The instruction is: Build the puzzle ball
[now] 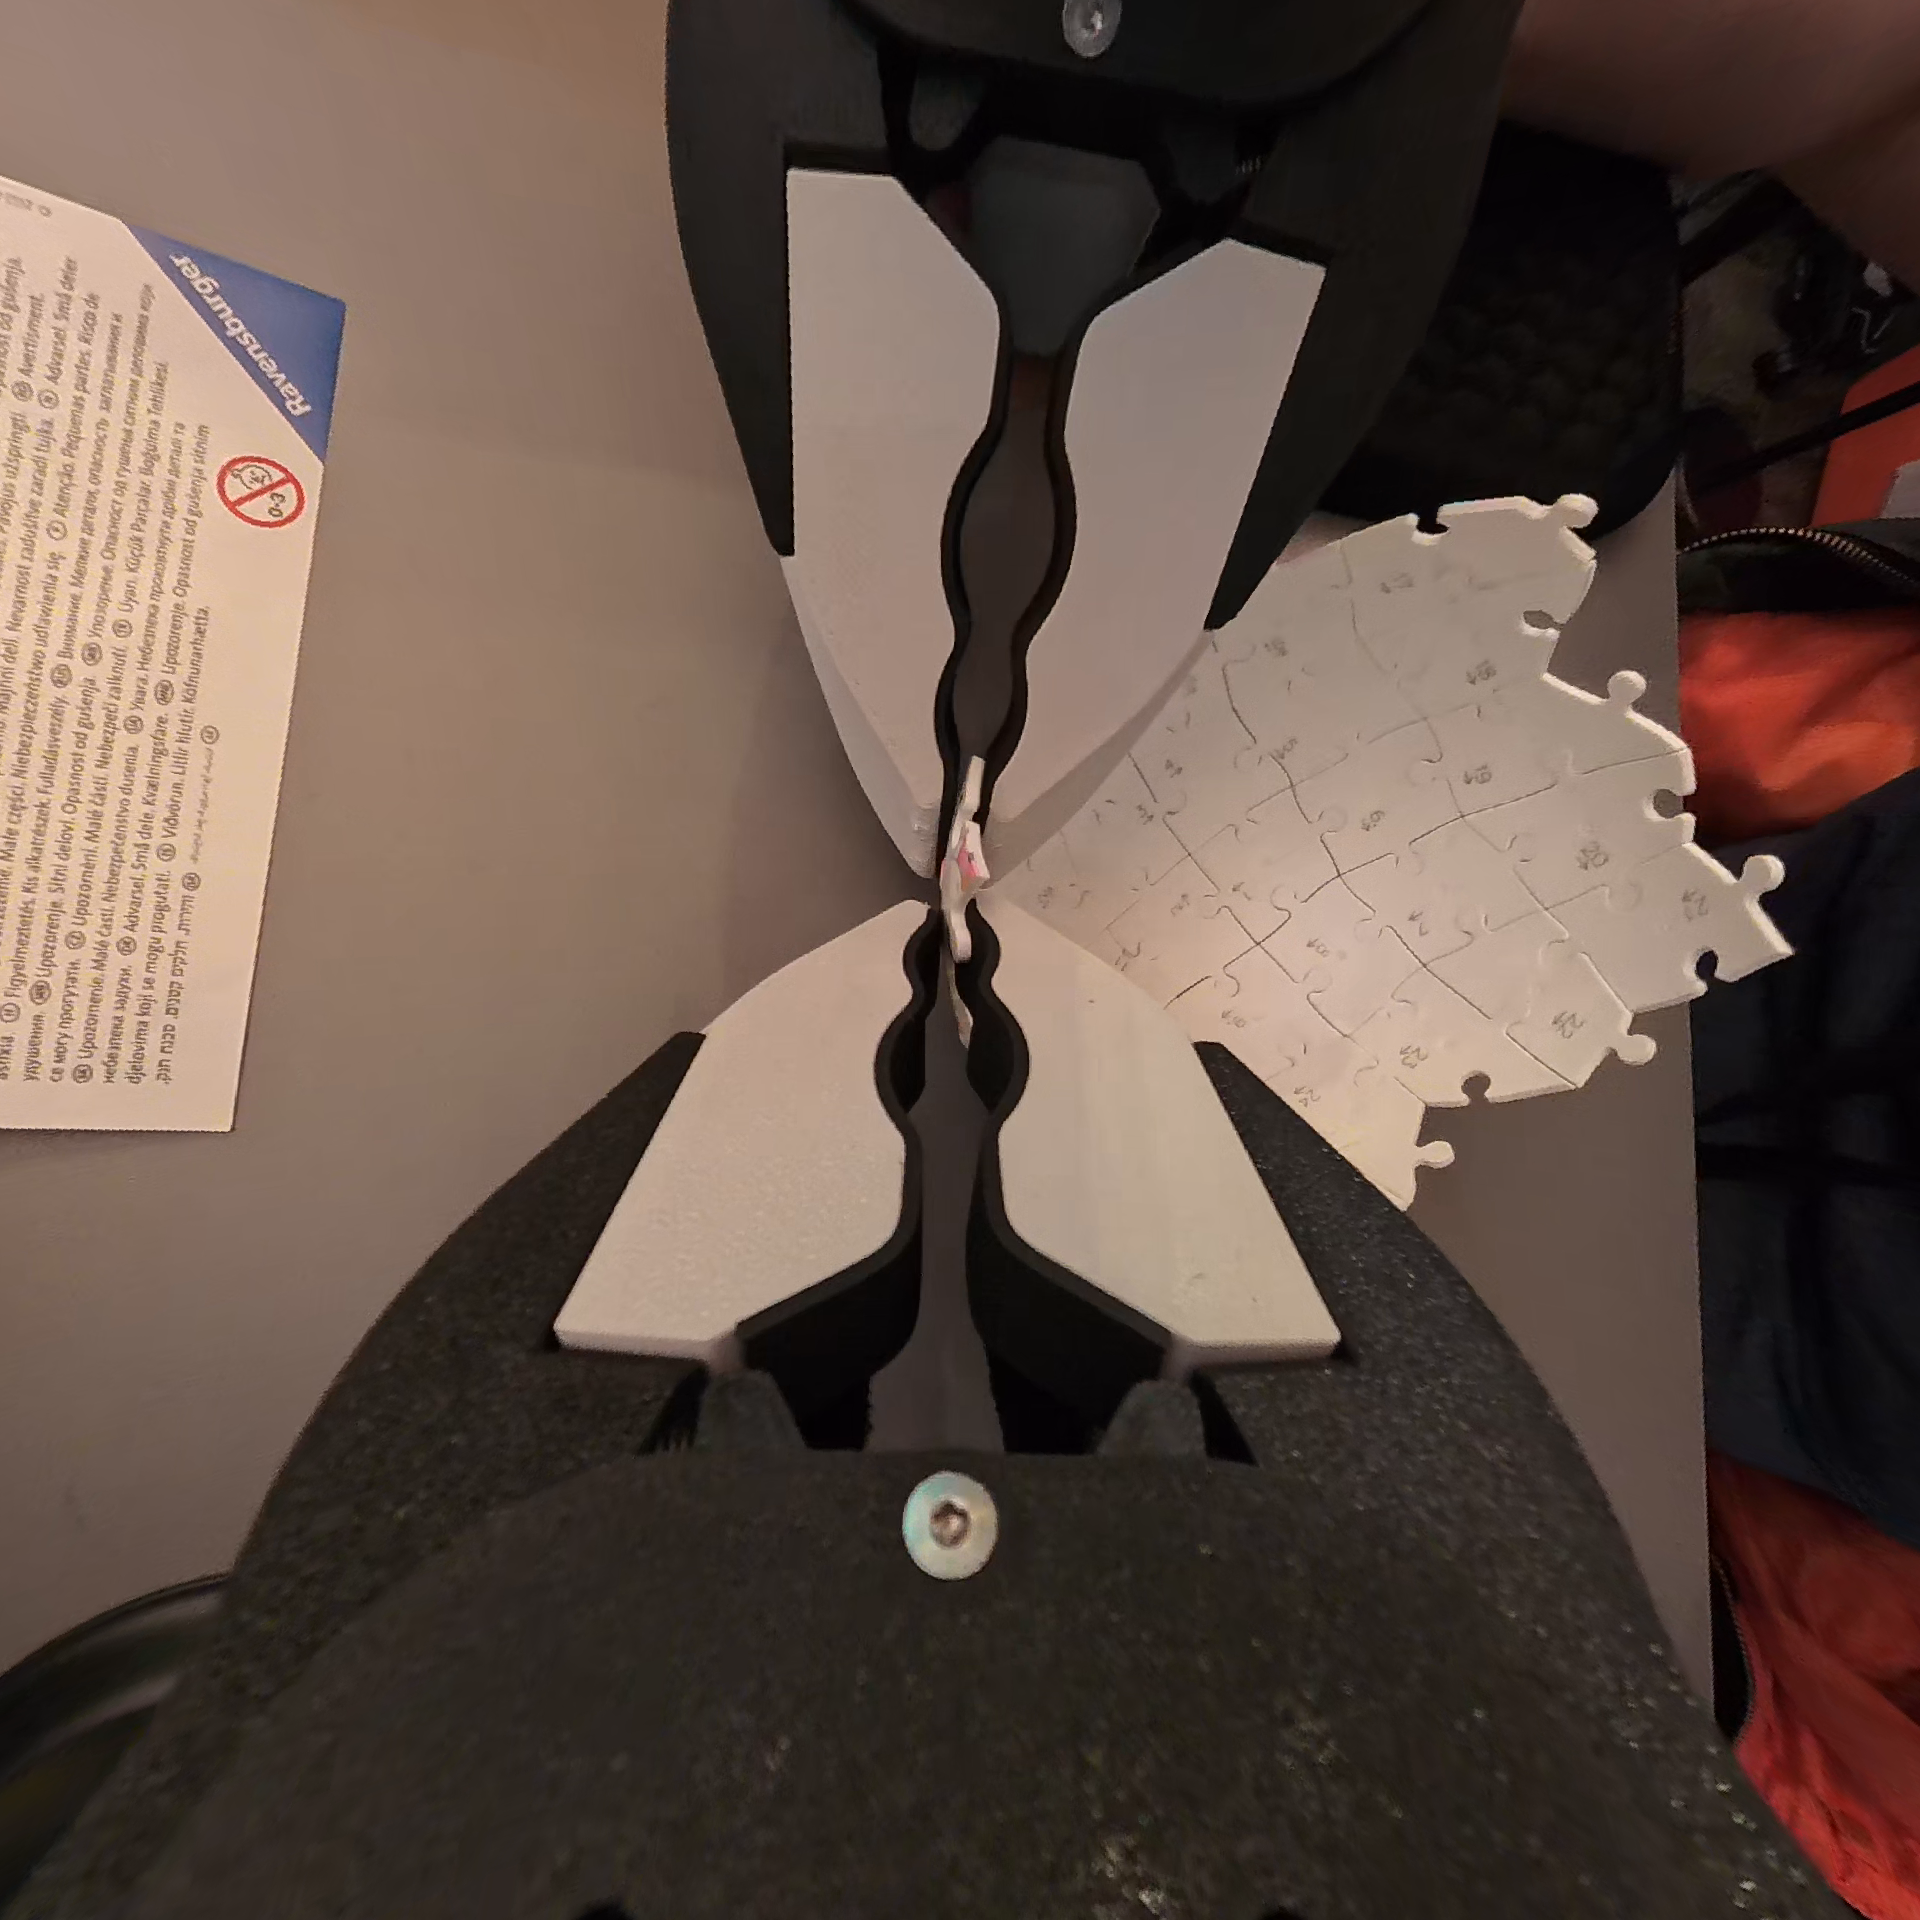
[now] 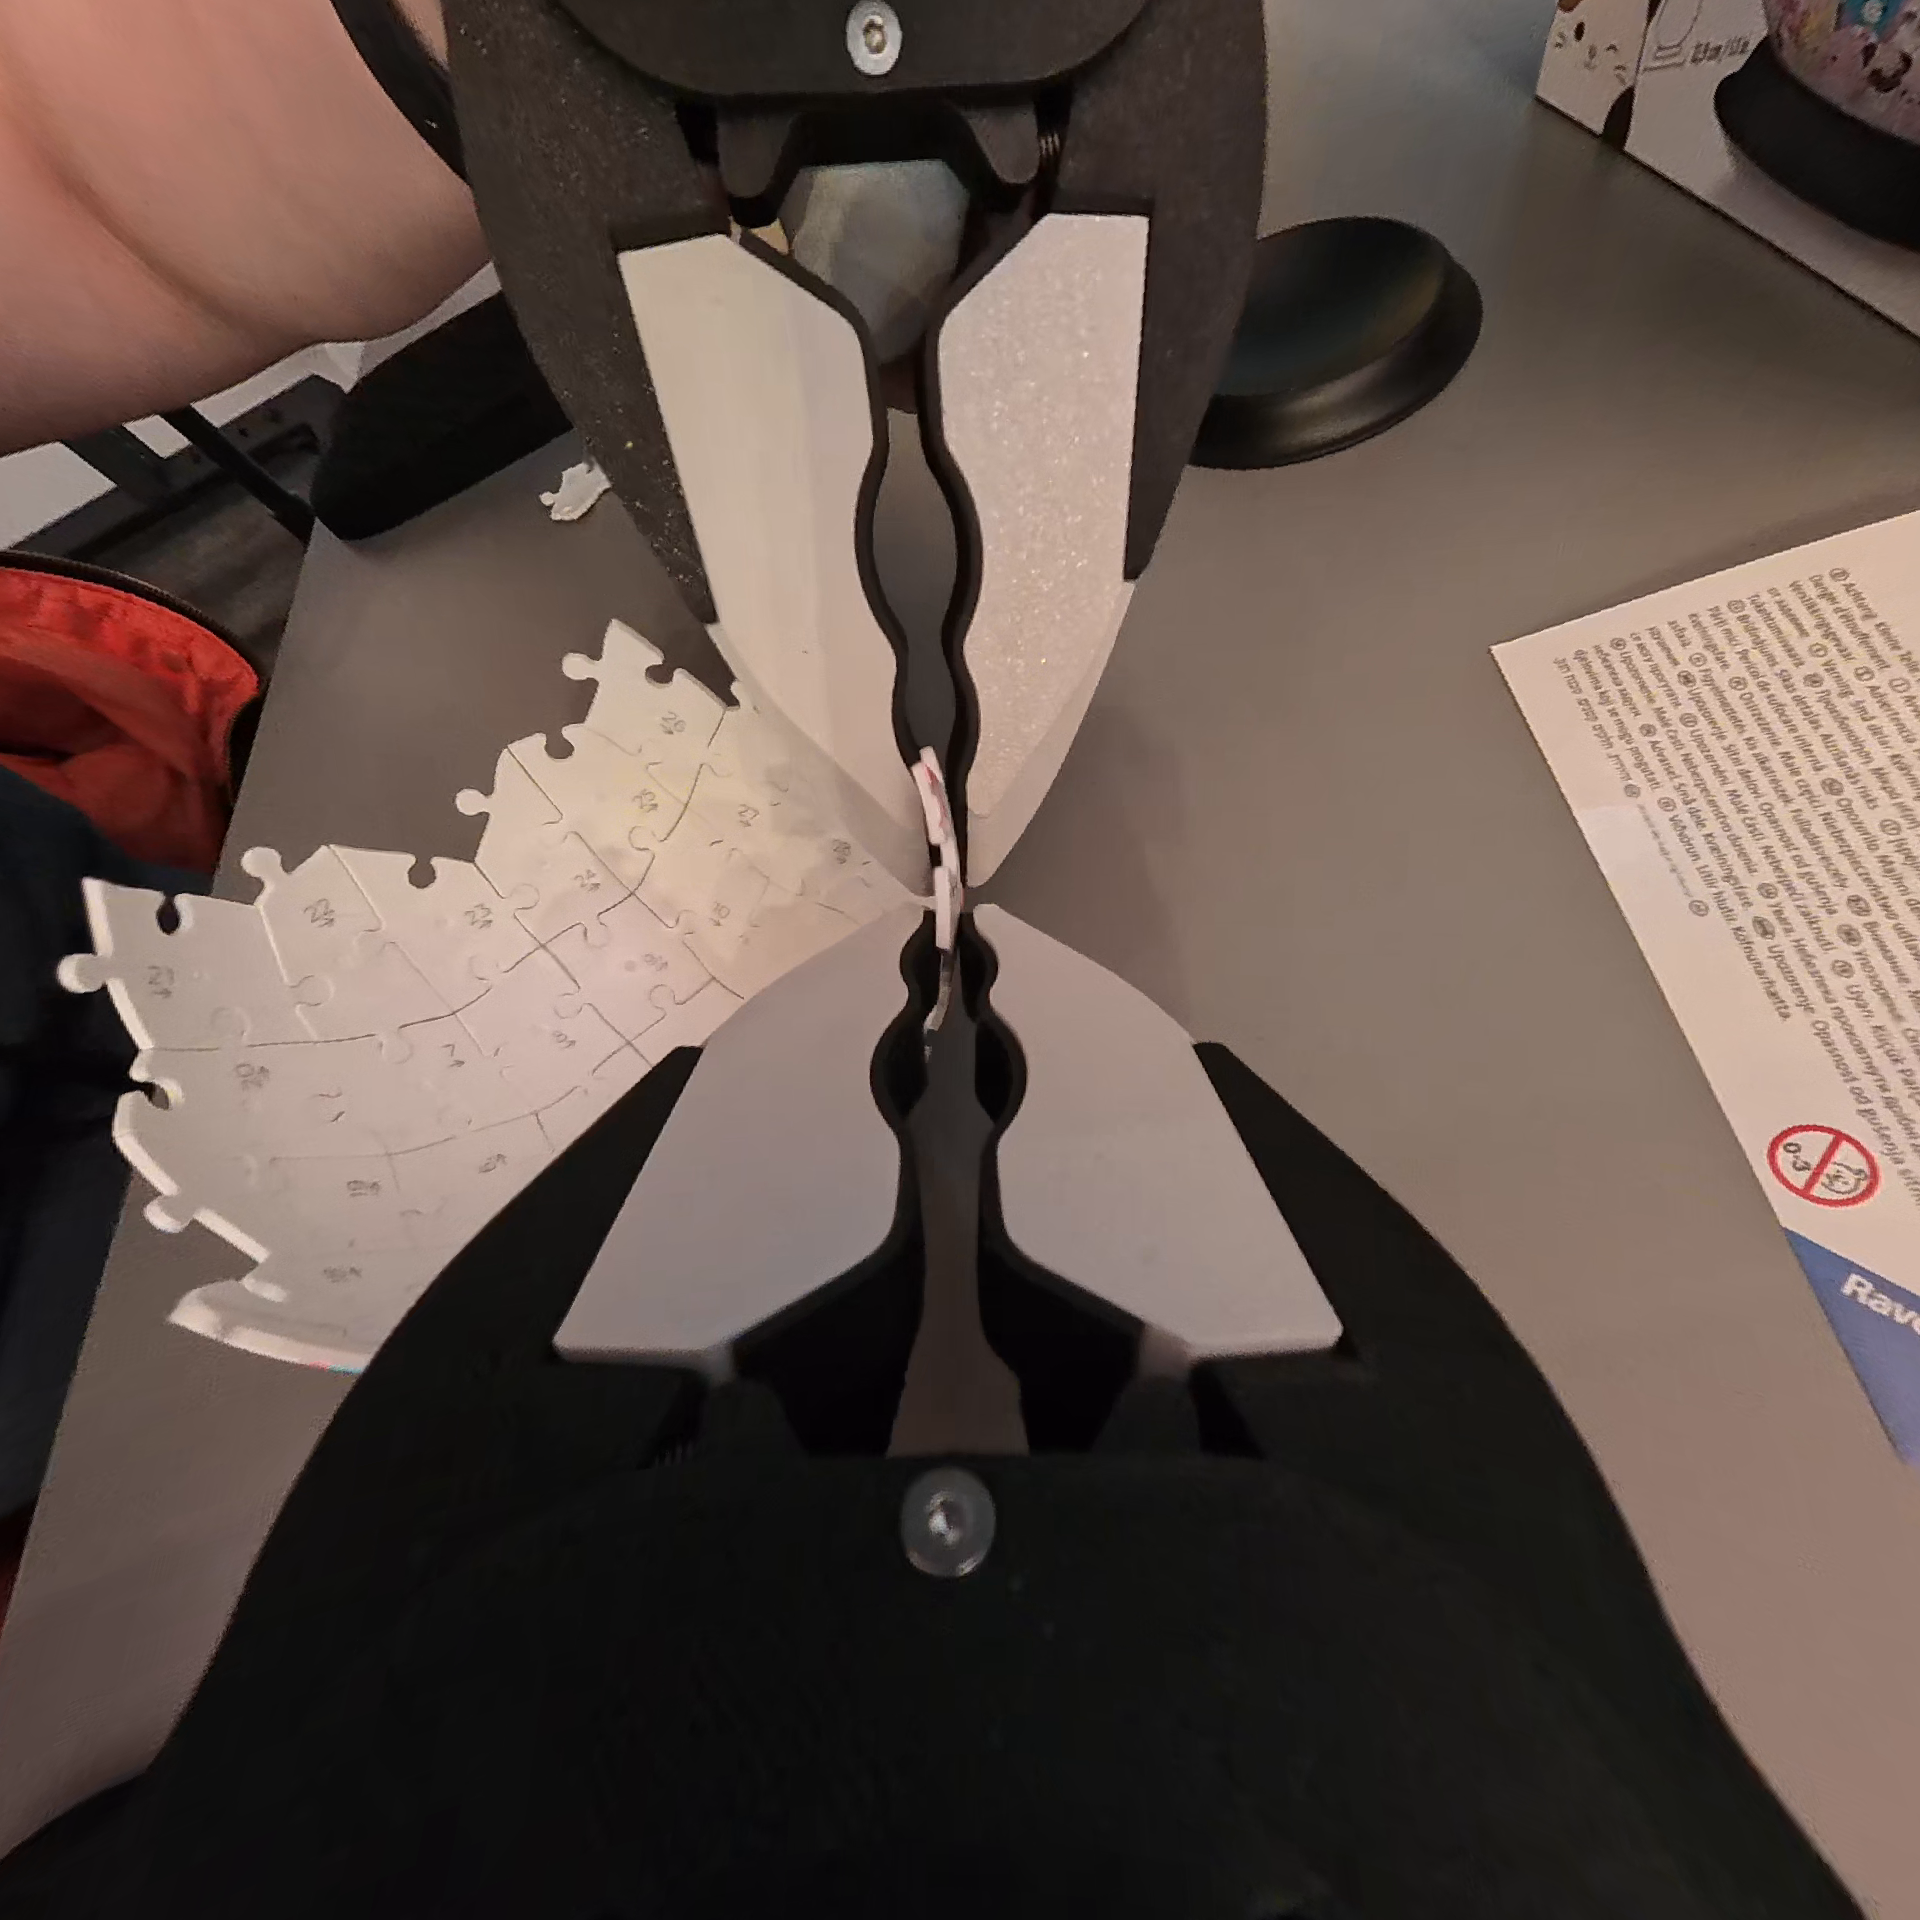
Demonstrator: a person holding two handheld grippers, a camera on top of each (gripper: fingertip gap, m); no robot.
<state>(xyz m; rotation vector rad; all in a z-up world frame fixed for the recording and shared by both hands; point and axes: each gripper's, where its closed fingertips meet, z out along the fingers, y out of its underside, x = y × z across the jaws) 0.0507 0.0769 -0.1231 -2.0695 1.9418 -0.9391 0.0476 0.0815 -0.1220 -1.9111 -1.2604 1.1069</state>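
Note:
My left gripper and right gripper meet tip to tip above the grey table. Each is shut on a thin puzzle piece seen edge-on. The right gripper comes in from the top of the left wrist view, and the left gripper from the top of the right wrist view. A curved, joined section of white numbered pieces fans out sideways from where the tips meet. I cannot tell which gripper carries it.
A printed leaflet lies on the table. A black round stand and a box sit at the back. One loose white piece lies near the edge. Orange and dark fabric lies beyond the table edge. A person's arm shows. Less than 4 cm separates the two grippers' tips.

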